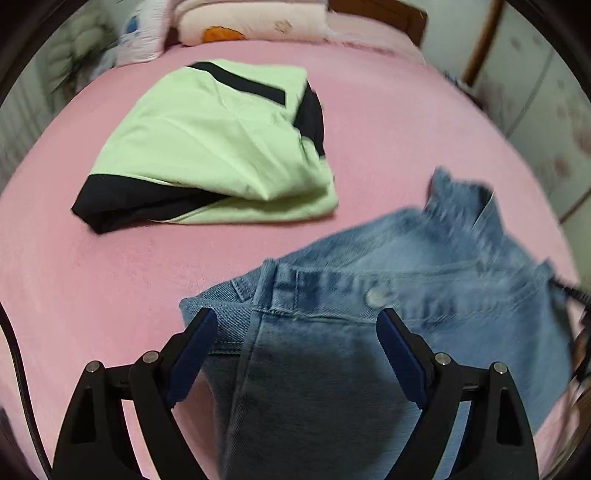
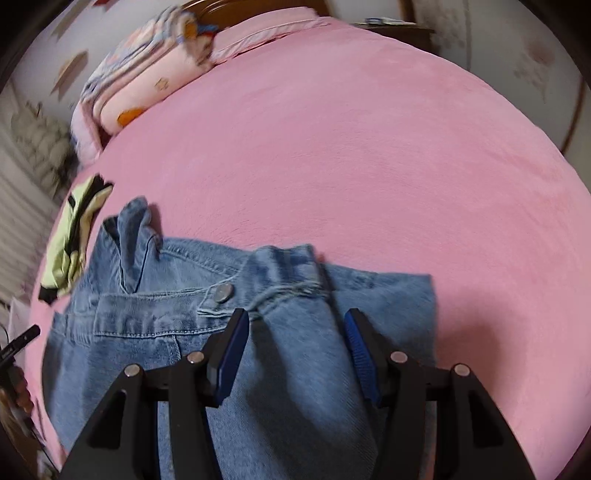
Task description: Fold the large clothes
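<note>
The jeans (image 1: 332,332) lay in a rumpled heap on the pink bed (image 1: 110,277), waistband and metal button (image 1: 376,297) facing up. The left gripper (image 1: 297,328) and the right gripper (image 2: 295,328) each hovered over the denim, jaws wide apart, holding nothing. The 2 should probably pinch opposite waistband corners, lift together and shake the legs straight before folding, well clear of the folded green shirt (image 1: 218,147) nearby.

I see the jeans (image 1: 369,295) lying on the bed (image 1: 129,277) at lower right of my left view, the folded shirt (image 1: 207,147) beyond them at upper left, and pillows (image 1: 251,22) along the top edge.
</note>
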The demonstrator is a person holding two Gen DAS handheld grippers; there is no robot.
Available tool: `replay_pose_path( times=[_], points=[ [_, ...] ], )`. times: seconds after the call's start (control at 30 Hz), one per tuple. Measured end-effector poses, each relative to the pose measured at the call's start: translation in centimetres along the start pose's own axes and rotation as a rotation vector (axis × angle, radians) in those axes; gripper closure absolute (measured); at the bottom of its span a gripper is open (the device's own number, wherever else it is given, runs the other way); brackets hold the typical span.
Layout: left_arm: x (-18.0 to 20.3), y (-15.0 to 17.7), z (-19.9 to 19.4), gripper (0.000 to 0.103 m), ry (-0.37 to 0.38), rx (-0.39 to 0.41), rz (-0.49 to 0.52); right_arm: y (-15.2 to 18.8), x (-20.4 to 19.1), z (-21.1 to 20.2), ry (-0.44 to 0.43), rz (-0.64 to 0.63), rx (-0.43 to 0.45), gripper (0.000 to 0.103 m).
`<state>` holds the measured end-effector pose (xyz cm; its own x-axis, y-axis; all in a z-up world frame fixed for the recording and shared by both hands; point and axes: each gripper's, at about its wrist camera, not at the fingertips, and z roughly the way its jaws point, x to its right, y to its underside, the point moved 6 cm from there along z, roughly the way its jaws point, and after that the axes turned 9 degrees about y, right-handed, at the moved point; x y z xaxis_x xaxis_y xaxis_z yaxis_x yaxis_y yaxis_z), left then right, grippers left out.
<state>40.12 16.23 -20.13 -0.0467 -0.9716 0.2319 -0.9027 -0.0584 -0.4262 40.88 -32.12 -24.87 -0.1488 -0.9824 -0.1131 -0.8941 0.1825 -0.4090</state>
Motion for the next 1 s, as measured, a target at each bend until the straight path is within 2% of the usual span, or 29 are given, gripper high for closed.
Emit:
replay_pose_path(
  times=[0.13,0.23,0.3,0.33,0.37,0.4,0.43,0.47,0.5,0.53,0.57,0.63,0.83,0.93,1.0],
  points=[
    [-1.0,0.3,2.2,0.016,-0.024,-0.041,0.029,-0.1,-1.2,0.5,0.011,-0.073,0.01,0.047],
    [-1.5,0.2,3.7,0.016,-0.004,-0.064,0.033,0.0,-1.3,0.9,0.017,-0.098,0.012,0.047],
    [-1.6,-0.1,4.0,0.018,0.027,-0.051,0.033,0.0,-1.1,1.2,0.008,-0.092,0.013,0.047],
    [-1.5,-0.2,4.1,0.032,0.046,-0.045,0.029,0.1,-1.1,1.3,0.003,-0.088,0.017,0.048],
    [-1.5,-0.3,4.1,0.04,0.063,-0.039,0.02,0.1,-1.0,1.3,0.004,-0.086,0.02,0.049],
    [-1.5,-0.4,4.1,0.052,0.064,-0.028,0.007,0.2,-1.0,1.3,0.01,-0.088,0.023,0.051],
    [-1.6,-0.5,4.0,0.064,0.032,-0.02,-0.003,0.2,-1.0,1.3,0.025,-0.095,0.03,0.054],
    [-1.6,-0.5,3.8,0.07,0.004,-0.007,0.003,0.3,-1.2,1.3,0.045,-0.1,0.035,0.064],
    [-1.3,-0.4,3.5,0.08,-0.022,0.01,0.014,0.3,-1.2,1.1,0.064,-0.104,0.042,0.075],
    [-1.1,-0.4,2.7,0.09,-0.072,0.042,0.023,0.4,-1.2,0.9,0.067,-0.1,0.05,0.079],
    [-1.0,-0.4,1.9,0.09,-0.111,0.069,0.021,0.4,-1.1,0.5,0.073,-0.089,0.063,0.084],
    [-0.8,-0.5,0.4,0.09,-0.126,0.126,-0.011,0.6,-0.8,-0.7,0.084,-0.076,0.112,0.09],
    [0.6,-2.8,-4.3,0.09,-0.136,0.303,-0.05,-0.8,0.2,-6.0,0.068,0.031,0.299,0.092],
    [0.8,-4.2,-4.2,0.09,-0.153,0.34,-0.062,-2.5,0.3,-6.5,0.073,0.061,0.326,0.092],
    [0.4,-5.4,-2.7,0.09,-0.161,0.337,-0.088,-3.4,0.3,-5.9,0.078,0.072,0.327,0.092]
  ],
)
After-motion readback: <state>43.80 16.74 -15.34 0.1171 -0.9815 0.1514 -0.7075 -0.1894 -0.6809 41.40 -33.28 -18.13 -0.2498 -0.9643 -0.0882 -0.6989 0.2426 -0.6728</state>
